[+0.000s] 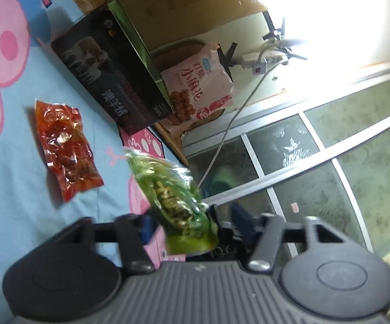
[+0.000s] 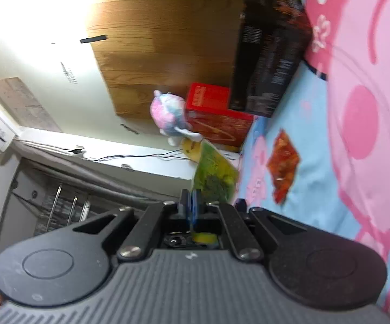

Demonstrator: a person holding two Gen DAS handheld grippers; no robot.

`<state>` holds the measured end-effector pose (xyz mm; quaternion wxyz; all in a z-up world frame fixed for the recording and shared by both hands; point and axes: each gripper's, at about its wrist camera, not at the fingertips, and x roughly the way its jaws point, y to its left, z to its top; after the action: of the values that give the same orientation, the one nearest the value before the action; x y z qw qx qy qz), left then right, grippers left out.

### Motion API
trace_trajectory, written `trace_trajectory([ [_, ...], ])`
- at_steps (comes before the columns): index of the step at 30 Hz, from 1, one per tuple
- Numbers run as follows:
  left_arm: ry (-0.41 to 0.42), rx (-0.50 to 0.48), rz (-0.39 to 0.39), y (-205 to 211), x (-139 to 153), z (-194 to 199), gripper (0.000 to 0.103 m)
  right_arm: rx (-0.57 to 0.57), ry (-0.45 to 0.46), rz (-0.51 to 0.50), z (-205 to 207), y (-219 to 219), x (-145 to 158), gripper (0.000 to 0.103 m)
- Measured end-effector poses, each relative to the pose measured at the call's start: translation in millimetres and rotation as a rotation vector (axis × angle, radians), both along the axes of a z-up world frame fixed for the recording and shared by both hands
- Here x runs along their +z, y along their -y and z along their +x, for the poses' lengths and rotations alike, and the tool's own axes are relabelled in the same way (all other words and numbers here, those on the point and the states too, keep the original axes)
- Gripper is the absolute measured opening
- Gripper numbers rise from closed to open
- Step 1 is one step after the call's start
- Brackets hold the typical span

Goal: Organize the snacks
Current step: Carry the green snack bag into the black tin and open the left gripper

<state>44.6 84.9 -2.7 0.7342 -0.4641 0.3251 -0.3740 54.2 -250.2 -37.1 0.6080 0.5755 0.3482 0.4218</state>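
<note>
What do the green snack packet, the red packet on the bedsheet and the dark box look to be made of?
Green snack packet: thin glossy plastic film, likely; it crinkles and catches light.
Red packet: clear, shiny plastic wrap, seemingly vacuum-tight; bright creased highlights over lumpy contents.
Dark box: printed cardboard, probably with a slight sheen; flat faces, sharp folded edges.

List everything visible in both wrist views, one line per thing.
Green packet: 1, green, lifted off the bed, between the left jaws; also, clamped in the right gripper.
Red packet: 1, red-orange, flat on bedsheet.
Dark box: 1, black, standing on bedsheet near headboard.
Pink bag: 1, pink, behind dark box.
Red box: 1, red, beside dark box.
Plush toy: 1, pink-blue, by red box.
Bedsheet: 1, blue with pink cartoon.
Left gripper: black.
Right gripper: black, shut.
</note>
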Motion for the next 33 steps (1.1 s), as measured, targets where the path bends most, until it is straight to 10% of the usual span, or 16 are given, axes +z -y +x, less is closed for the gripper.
trace_trajectory([
  [23, 0.167, -0.012, 0.371, 22.6, 73.7, 87.0, 0.032, -0.083, 0.167, -0.203, 62.5, 4.6, 38.7, 0.004],
  [33, 0.127, 0.139, 0.575, 19.9, 78.9, 188.0, 0.061, -0.144, 0.313, -0.434, 160.3, -28.0, 59.4, 0.009],
])
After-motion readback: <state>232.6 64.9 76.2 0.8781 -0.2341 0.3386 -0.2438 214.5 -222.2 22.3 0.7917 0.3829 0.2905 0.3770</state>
